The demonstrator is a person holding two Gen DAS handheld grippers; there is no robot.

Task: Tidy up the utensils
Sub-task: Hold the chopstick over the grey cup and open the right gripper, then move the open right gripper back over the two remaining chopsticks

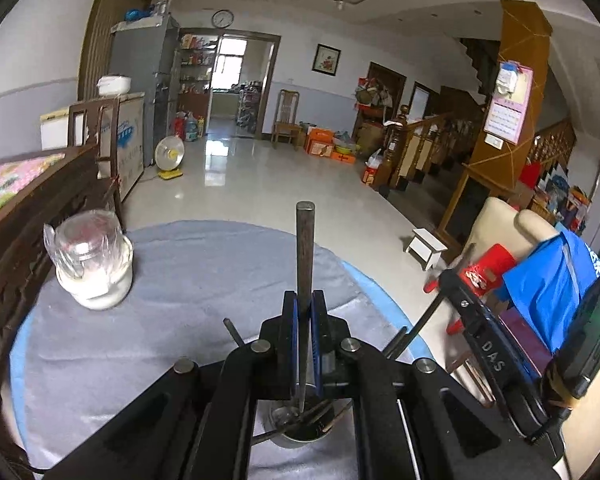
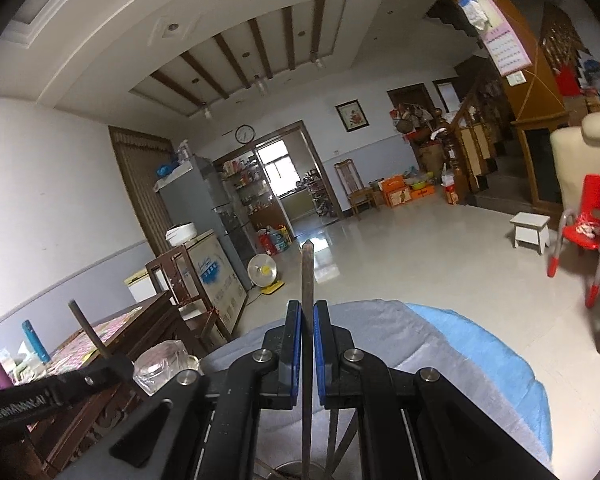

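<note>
My left gripper (image 1: pixel 304 300) is shut on a dark metal utensil handle (image 1: pixel 305 248) that stands upright, its lower end inside a round metal holder cup (image 1: pixel 300 436) holding several other utensils. My right gripper (image 2: pixel 308 310) is shut on another upright metal utensil handle (image 2: pixel 308 280), above the same cup's rim (image 2: pixel 288 472), barely visible at the bottom edge. The right gripper's body (image 1: pixel 480 340) shows at the right in the left wrist view; the left gripper's body (image 2: pixel 56 392) shows at the left in the right wrist view.
A round table with a grey cloth (image 1: pixel 200 280) over blue carries a glass jar on a white container (image 1: pixel 92 260) at the left. A dark wooden bench (image 1: pixel 40 208) stands beside the table. A red child's chair (image 2: pixel 584 224) and white stool (image 2: pixel 530 228) stand on the floor.
</note>
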